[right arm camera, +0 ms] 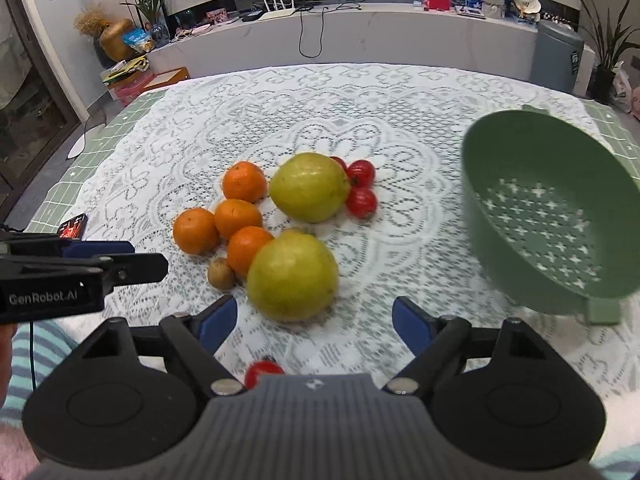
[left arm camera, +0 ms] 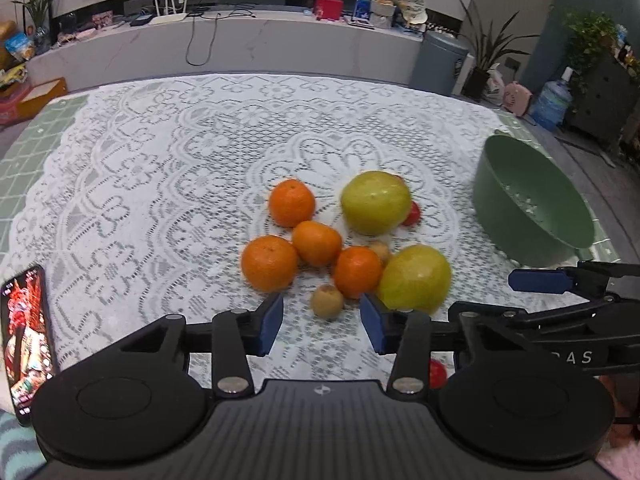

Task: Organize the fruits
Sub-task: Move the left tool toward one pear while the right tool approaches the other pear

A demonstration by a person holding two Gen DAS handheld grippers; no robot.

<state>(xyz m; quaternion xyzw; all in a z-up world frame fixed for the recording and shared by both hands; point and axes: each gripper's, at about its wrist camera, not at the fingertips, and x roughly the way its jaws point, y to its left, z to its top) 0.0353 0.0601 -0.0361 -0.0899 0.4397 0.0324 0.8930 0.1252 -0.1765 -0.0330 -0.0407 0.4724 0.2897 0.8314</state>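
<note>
A heap of fruit lies mid-table on the lace cloth: several oranges, two big yellow-green fruits, small brown fruits and red tomatoes. My left gripper is open just short of one small brown fruit, nothing between its pads. My right gripper is open wide in front of the nearer yellow-green fruit, pads apart from it. One tomato lies close under the right gripper. A green colander stands at the right.
A phone with a lit screen lies at the table's near left. The green tiled table edge shows past the cloth. Behind the table stand a low white counter, a grey bin and potted plants.
</note>
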